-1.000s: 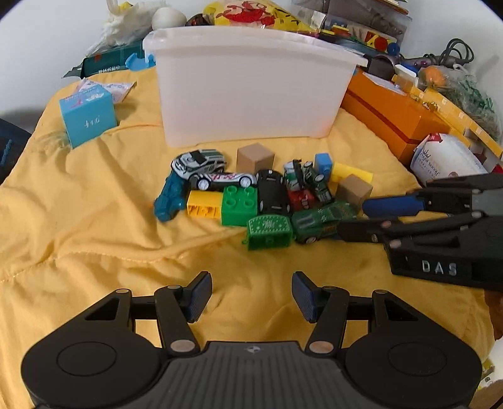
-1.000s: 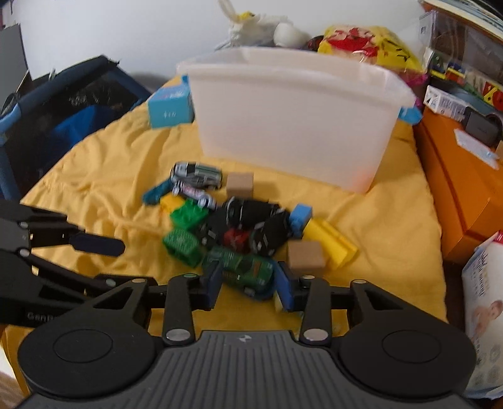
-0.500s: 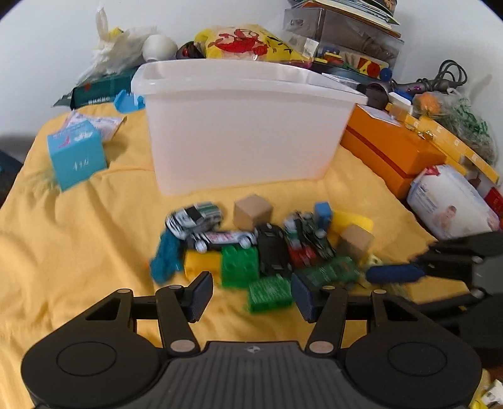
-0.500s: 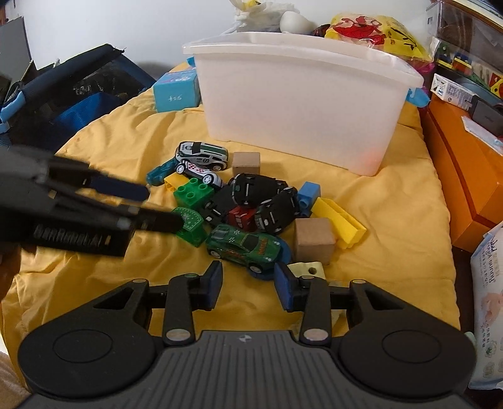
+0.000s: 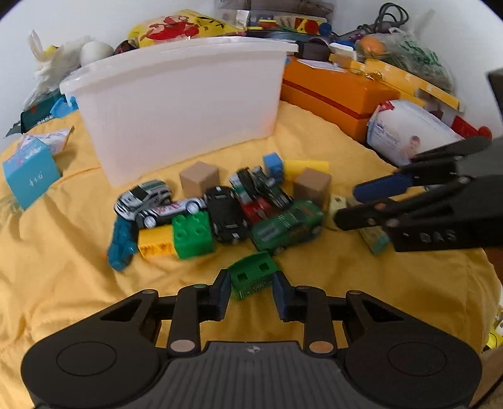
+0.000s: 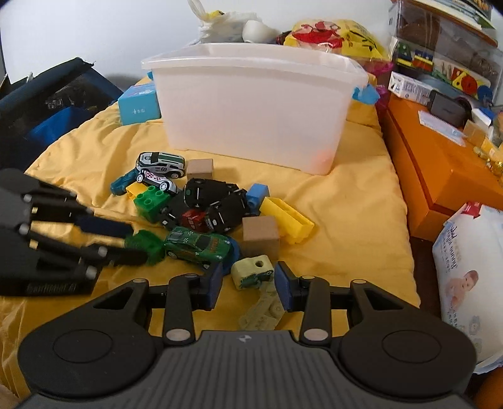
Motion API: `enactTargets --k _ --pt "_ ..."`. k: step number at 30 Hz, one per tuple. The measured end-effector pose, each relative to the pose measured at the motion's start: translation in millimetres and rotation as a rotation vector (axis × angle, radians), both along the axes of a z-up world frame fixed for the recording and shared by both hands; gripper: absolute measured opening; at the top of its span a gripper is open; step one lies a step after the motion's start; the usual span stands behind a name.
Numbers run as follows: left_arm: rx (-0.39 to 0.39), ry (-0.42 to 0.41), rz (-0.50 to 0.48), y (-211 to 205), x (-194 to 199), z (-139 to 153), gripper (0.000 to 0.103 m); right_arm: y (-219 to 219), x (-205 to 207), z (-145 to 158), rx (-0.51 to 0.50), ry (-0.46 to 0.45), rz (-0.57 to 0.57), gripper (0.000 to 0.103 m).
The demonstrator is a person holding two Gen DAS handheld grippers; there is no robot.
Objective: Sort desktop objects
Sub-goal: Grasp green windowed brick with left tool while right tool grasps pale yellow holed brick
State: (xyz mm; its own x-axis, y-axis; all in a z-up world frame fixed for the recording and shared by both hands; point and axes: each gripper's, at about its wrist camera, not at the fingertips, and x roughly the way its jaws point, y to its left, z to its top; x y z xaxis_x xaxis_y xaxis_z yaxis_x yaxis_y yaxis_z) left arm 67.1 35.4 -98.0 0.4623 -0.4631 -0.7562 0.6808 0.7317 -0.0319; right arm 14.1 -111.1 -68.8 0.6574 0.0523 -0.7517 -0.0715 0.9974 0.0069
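Both hand-held grippers half-closed: left point(image 5: 251, 289) seemingly pinches green piece point(image 5: 253, 276) (just closing)

Both tools are showing matte black plastic bodies with ribbed grey centres. The left tool point(image 5: 251, 291) and right tool point(image 6: 248, 283) are wearing blue pads point(image 5: 223, 291) and silver rivets point(image 5: 181, 345).

- Plain white wall point(image 6: 94, 28) fills the top of both frames.
- Yellow cloth point(image 5: 63, 251), creased, covers the work surface across centre and lower frame.
- Orange box point(image 6: 440, 176) at right edge.
- Dark blue bag point(image 6: 47, 103) at upper left, right wrist view.
- Lighting even and soft.
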Motion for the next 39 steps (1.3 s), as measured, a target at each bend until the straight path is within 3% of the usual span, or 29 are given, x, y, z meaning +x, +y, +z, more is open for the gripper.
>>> enactTargets --k 10,12,14,15,16,18,22,27,30,32,35,39 --pt "0.001 0.017 -0.018 -6 -5 1 0.034 -2 26 -15 -0.004 0.069 -0.014 0.039" --pt "0.000 0.024 -0.015 -7 -8 2 0.034 -3 25 -14 -0.014 0.059 -0.004 0.029" --pt "0.000 0.052 -0.005 -9 -10 3 0.034 -3 23 -13 -0.036 0.061 0.029 0.028" --pt "-0.009 0.067 -0.002 -9 -12 5 0.034 -5 20 -12 -0.022 0.063 0.043 0.028" --pt "-0.026 0.089 -0.004 -9 -14 6 0.034 -7 19 -10 -0.002 0.060 0.059 0.016" --pt "-0.043 0.101 -0.010 -8 -19 11 0.034 -9 12 -6 0.052 0.041 0.131 0.017" --pt "0.005 -0.018 -0.067 -7 -22 25 0.040 -1 0 -5 0.056 0.065 0.246 0.017" --pt "0.090 -0.087 -0.227 -18 -19 26 0.043 0 -2 -12 0.088 0.090 0.225 0.017" --pt "0.103 -0.151 -0.321 -24 -35 34 0.043 1 -5 -12 0.078 0.091 0.222 0.020" --pt "0.151 -0.199 -0.379 -30 -47 30 0.043 0 -8 -12 0.081 0.092 0.217 0.021" --pt "0.227 -0.212 -0.395 -35 -46 16 0.043 1 -11 -14 0.083 0.091 0.214 0.023" --pt "0.240 -0.201 -0.374 -36 -27 8 0.043 5 -11 -15 0.067 0.087 0.212 0.023"
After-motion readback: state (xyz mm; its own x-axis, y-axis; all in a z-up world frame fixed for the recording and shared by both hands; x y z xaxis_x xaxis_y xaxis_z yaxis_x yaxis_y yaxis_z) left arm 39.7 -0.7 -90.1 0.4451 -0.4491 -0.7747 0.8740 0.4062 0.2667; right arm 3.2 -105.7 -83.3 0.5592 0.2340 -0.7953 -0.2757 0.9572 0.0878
